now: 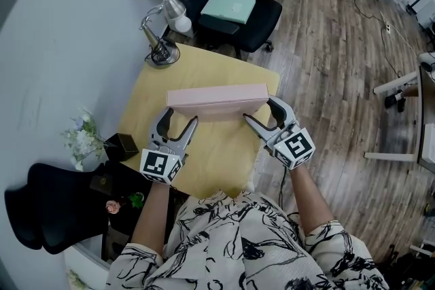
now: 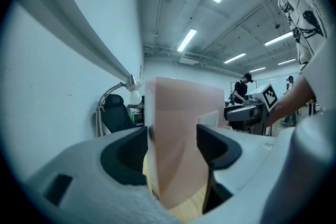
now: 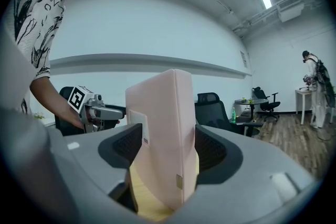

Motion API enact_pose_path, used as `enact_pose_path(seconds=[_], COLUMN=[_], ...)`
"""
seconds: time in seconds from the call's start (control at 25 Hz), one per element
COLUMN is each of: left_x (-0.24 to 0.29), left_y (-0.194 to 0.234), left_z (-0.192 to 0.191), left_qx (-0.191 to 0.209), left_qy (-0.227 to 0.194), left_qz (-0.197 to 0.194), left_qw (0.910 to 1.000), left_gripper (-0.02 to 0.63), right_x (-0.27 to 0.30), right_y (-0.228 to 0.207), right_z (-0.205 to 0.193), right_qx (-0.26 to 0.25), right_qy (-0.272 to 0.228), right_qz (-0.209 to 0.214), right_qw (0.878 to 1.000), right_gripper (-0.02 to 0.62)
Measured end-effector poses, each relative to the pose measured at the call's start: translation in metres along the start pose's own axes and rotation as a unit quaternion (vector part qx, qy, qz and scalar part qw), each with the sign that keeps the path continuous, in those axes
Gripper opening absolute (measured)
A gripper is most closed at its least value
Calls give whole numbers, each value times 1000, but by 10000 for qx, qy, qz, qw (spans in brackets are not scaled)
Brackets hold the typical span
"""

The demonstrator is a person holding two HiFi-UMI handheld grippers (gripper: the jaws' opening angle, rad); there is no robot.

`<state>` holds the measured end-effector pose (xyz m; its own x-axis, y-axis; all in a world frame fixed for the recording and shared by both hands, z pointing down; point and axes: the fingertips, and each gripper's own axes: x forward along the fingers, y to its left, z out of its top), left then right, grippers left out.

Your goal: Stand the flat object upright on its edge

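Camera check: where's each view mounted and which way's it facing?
Head view: on the person's head, looking steeply down at the yellow table and upright pink box; shows forearms, left gripper, right gripper.
Left gripper view: rides the left gripper, looks level along its jaws at the box's end; right gripper beyond.
Right gripper view: rides the right gripper, looks the opposite way along its jaws at the box; left gripper beyond.
Shared: gripper views face each other; all show the box.

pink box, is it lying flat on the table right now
No, the pink box stands upright on its long edge on the yellow table.
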<state>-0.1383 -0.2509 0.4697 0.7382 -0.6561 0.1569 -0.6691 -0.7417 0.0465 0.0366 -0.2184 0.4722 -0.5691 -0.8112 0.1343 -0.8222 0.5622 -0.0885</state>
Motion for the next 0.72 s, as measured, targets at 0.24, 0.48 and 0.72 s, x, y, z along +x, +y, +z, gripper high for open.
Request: enact_pose_path(seconds=[0.24, 0.48, 0.72], left_x=[1, 1, -6], left_y=[0, 0, 8], left_z=[-5, -5, -1], left_qx=[-34, -65, -87], left_qy=[51, 55, -20], left_qz=[-24, -17, 147], left_qw=[10000, 10000, 9999], left_gripper=[295, 295, 295], right_x=[1, 0, -9], right_y=[0, -2, -6], right_z=[0, -1, 9], right_qx=[44, 41, 54], right_qy=[-2, 4, -217], right_qz=[22, -8, -82], right_qw=[10000, 10000, 9997], right_gripper=[318, 319, 331])
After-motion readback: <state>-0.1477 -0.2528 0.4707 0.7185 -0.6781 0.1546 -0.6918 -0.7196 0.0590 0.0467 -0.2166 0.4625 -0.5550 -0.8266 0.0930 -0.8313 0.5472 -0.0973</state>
